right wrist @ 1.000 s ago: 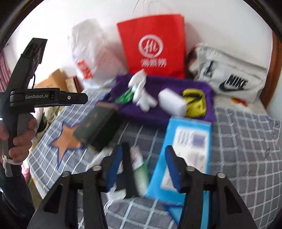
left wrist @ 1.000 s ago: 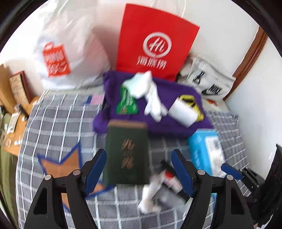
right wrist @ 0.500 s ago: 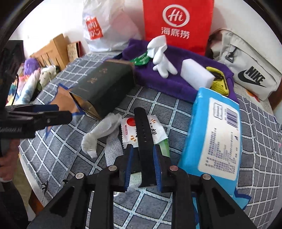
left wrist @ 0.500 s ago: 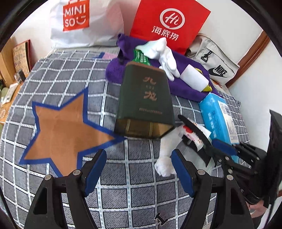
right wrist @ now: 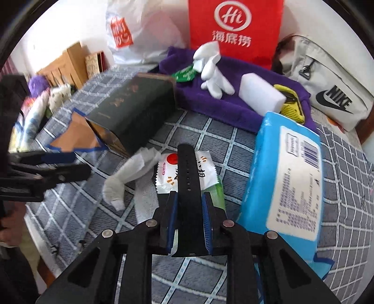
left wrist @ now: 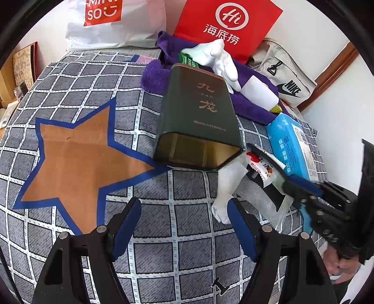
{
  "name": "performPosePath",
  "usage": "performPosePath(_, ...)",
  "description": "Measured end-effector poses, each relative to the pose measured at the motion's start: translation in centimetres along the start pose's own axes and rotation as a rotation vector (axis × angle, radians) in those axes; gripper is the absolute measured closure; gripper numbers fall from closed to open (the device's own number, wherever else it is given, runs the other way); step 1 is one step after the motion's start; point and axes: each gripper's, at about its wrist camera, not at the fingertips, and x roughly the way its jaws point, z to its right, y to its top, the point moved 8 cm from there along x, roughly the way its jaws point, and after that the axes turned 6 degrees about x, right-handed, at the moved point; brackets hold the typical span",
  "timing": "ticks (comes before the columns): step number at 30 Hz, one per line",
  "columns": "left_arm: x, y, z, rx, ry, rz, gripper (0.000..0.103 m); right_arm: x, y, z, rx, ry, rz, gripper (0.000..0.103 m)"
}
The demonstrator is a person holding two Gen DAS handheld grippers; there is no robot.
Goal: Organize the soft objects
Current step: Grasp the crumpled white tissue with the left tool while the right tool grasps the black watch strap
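Right gripper (right wrist: 188,224) clamped on the black strap (right wrist: 188,177), which lies over the snack packet (right wrist: 184,171) on the checked bedspread (right wrist: 210,131) beside the blue tissue pack (right wrist: 287,177), while the left gripper (left wrist: 184,224) hangs wide open near the crumpled tissue (left wrist: 228,184) and green tin (left wrist: 198,121).

A bed (left wrist: 77,98) is covered by a grey checked sheet printed with a blue-edged orange star (left wrist: 77,161); a white wall (right wrist: 70,21) is seen behind it at 12 o'clock; brown wooden trim (left wrist: 332,70) runs along the wall at 2 o'clock; wooden furniture (right wrist: 67,63) stands at 10 o'clock; the room is brightly lit.
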Motion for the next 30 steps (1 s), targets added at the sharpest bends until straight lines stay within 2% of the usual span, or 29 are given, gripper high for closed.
performPosePath(5, 0.4, -0.5, 1.2, 0.017, 0.003, 0.002, 0.029, -3.0, -1.5, 0.3, 0.036, 0.044, 0.057, 0.083)
performPosePath(12, 1.8, -0.1, 4.7, 0.142, 0.023, 0.035, 0.029, -5.8, -5.0, 1.2, 0.07, 0.089, 0.097, 0.083)
performPosePath(13, 2.3, 0.0, 5.0, 0.149, 0.042, 0.033, 0.032, -6.2, -5.7, 1.4, 0.065, 0.093, 0.103, 0.083)
performPosePath(15, 3.2, -0.2, 5.4, 0.162, 0.072, 0.02, 0.047, -6.6, -6.5, 1.8, 0.067, 0.081, 0.113, 0.083)
performPosePath(18, 3.7, -0.3, 5.9, 0.229, 0.158, 0.04, 0.057, -6.9, -8.3, 3.2, 0.089, 0.052, 0.119, 0.083)
performPosePath(20, 3.8, -0.4, 5.8, 0.277, 0.239, 0.041, 0.074, -6.9, -9.4, 4.5, 0.106, 0.02, 0.113, 0.083)
performPosePath(22, 3.4, -0.6, 5.6, 0.268, 0.234, 0.032, 0.079, -6.6, -10.3, 5.7, 0.127, 0.004, 0.104, 0.083)
performPosePath(25, 2.3, -1.4, 4.6, 0.22, 0.219, 0.012, 0.08, -5.8, -11.1, 6.8, 0.139, -0.017, 0.092, 0.083)
performPosePath(30, 0.5, -3.4, 2.7, 0.202, 0.293, -0.017, 0.08, -4.0, -12.3, 7.3, 0.155, 0.017, 0.053, 0.082)
